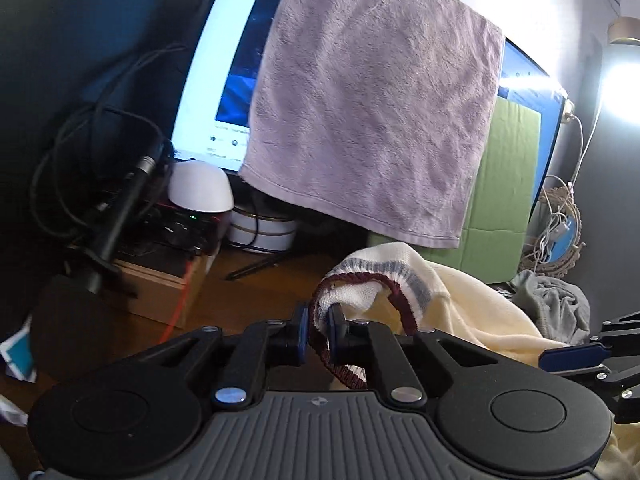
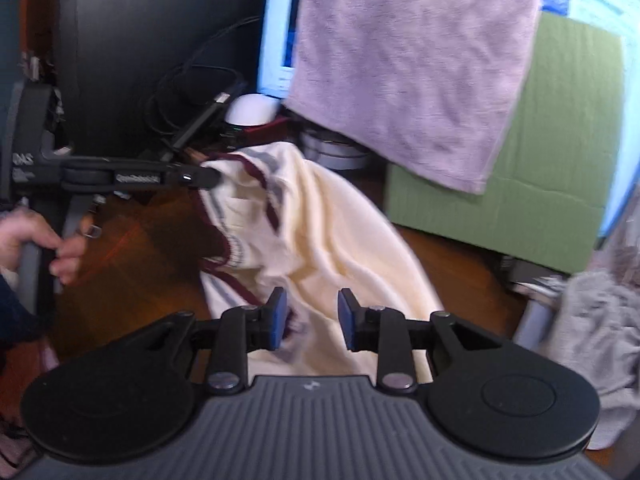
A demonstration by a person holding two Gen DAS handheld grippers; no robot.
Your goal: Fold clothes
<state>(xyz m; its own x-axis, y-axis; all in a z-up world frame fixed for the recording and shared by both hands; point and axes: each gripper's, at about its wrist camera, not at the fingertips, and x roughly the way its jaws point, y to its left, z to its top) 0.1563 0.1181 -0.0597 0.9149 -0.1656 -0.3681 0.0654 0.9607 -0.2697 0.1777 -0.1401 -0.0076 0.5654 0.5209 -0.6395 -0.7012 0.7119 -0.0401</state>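
A cream knit sweater (image 1: 472,304) with a maroon and grey-blue striped band lies bunched on the wooden desk (image 1: 248,288). My left gripper (image 1: 318,334) is shut on the sweater's striped band and lifts it. In the right wrist view the sweater (image 2: 344,232) hangs from the left gripper (image 2: 200,176) at the left. My right gripper (image 2: 313,318) is open, its jaws over the sweater's lower part, holding nothing. It also shows at the right edge of the left wrist view (image 1: 572,356).
A purple towel (image 1: 372,108) hangs over the lit monitor (image 1: 216,80) behind. A green board (image 1: 508,200) leans at the back right. A grey garment (image 2: 600,344) lies at the right. A microphone stand (image 1: 116,224), cables, a white dome (image 1: 200,188) and a wooden box (image 1: 160,292) crowd the left.
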